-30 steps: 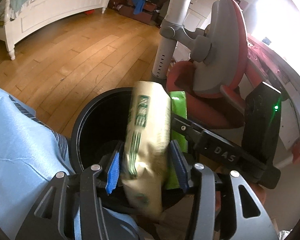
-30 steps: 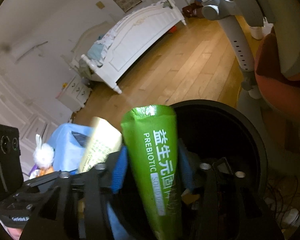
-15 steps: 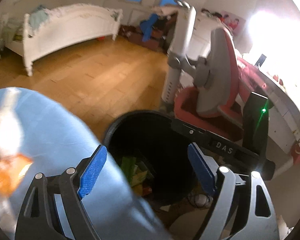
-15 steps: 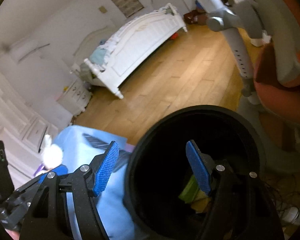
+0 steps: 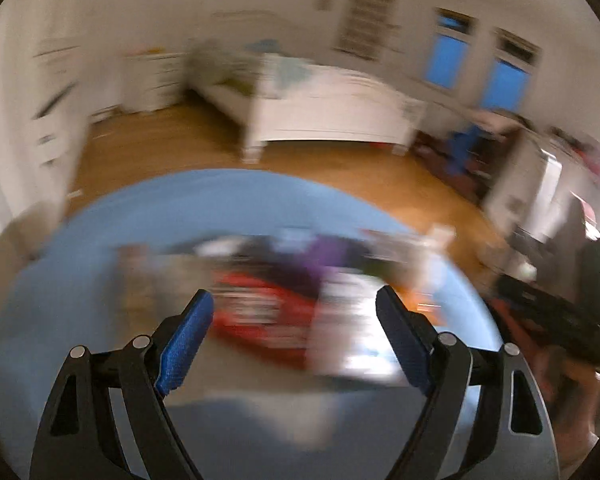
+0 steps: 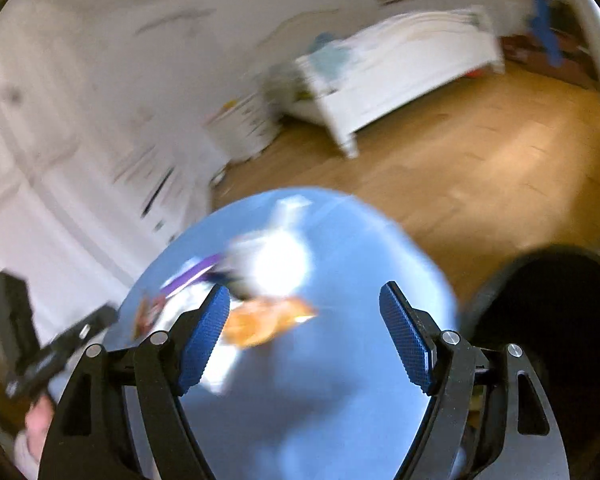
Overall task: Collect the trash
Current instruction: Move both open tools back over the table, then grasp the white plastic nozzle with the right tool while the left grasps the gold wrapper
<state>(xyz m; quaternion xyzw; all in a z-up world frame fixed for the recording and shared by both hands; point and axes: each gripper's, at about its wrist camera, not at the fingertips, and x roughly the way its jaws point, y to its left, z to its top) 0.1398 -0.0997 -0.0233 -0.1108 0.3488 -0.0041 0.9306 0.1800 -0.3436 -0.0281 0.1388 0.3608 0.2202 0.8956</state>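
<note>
My left tongs [image 5: 294,342] apart and empty, my right tongs [image 6: 304,334] just opening wider, empty, both over the blue counter [image 6: 340,392], blurred wrappers [image 5: 268,320] there, black bin [image 6: 556,320] beside it.

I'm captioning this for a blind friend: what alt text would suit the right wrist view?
Blurred fisheye view past the open, empty right gripper toward a round blue-covered table strewn with wrappers, an orange wrapper nearest. A black trash bin stands at right; a white bed sits across the wooden floor.

Both my views smear with motion blur, fisheye bending the edges; daylight glares at far right, room dim
</note>
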